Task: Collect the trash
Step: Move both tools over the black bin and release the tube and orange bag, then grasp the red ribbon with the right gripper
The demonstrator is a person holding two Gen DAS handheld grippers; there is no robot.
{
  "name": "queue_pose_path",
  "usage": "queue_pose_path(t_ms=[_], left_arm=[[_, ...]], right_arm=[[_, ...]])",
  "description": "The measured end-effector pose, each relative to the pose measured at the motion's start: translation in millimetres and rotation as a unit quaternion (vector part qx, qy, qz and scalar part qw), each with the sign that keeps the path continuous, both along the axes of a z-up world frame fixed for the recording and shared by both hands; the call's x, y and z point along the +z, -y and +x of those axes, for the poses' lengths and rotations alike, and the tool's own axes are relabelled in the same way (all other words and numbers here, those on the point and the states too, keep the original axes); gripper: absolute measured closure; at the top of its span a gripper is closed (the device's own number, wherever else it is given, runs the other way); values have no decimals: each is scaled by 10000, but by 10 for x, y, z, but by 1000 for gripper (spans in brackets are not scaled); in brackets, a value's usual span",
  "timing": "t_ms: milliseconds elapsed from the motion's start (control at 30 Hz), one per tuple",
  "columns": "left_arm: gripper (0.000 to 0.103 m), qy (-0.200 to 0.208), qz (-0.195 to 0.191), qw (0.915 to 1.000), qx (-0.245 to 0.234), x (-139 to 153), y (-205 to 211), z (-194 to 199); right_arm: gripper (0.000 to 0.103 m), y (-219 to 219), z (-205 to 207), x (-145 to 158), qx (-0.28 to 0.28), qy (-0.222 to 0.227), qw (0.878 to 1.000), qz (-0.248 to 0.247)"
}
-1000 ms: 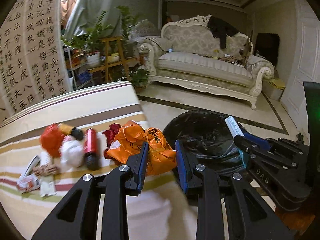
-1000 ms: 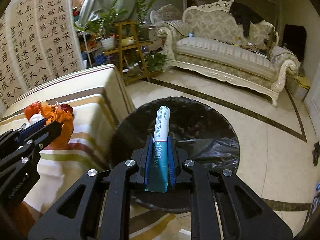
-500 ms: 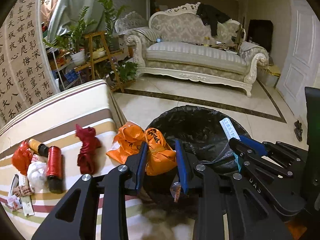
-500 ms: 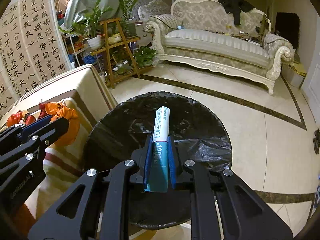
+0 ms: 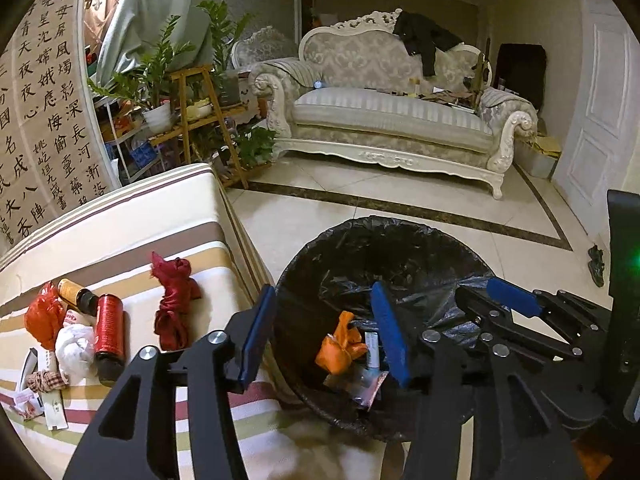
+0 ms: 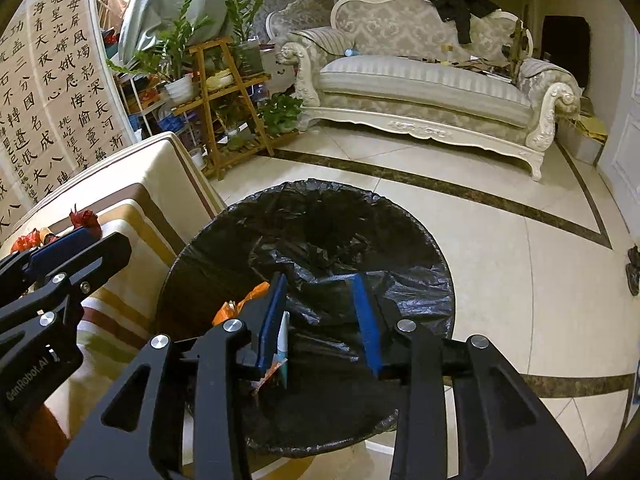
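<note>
My left gripper (image 5: 324,320) hangs over the black-lined trash bin (image 5: 380,248); its jaws are opening and nothing is between the blue pads. An orange plastic bag (image 5: 340,348) and a white-teal tube (image 5: 372,348) lie loose inside the bin. My right gripper (image 6: 320,312) is also above the bin (image 6: 320,216), jaws opening and empty, with the tube (image 6: 283,336) below its left pad and the orange bag (image 6: 240,304) beside it. On the striped table (image 5: 160,216) lie a red cloth bundle (image 5: 172,304), a red can (image 5: 109,328), a brown bottle (image 5: 74,294) and crumpled white paper (image 5: 76,346).
The table's corner stands right against the bin's left side. Red-orange plastic (image 5: 44,316) and wrappers (image 5: 40,384) lie at the table's left. A cream sofa (image 5: 392,120), a wooden plant stand (image 5: 200,120) and a calligraphy scroll (image 5: 44,120) stand beyond the tiled floor (image 5: 320,200).
Both grippers swung from the table side to over the bin, then opened. The orange bag left the left jaws and the tube left the right jaws; both now lie in the bin.
</note>
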State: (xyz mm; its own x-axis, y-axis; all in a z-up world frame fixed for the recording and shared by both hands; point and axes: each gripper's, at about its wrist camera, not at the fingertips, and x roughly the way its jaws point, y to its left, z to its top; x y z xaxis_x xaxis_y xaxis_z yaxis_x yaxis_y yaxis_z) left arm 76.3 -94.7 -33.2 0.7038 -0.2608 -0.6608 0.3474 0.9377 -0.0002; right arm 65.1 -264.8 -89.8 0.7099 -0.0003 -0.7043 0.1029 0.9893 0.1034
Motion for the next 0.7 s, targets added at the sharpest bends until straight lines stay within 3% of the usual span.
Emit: queue_pose_path(t_ms=[233, 700], left_arm=[[45, 55, -146, 9997, 194, 110, -224, -41], [34, 86, -256, 9946, 1005, 193, -975, -202]], right_arm=[[60, -56, -40, 78, 31, 52, 10000, -3], [56, -514, -61, 275, 492, 147, 9987, 21]])
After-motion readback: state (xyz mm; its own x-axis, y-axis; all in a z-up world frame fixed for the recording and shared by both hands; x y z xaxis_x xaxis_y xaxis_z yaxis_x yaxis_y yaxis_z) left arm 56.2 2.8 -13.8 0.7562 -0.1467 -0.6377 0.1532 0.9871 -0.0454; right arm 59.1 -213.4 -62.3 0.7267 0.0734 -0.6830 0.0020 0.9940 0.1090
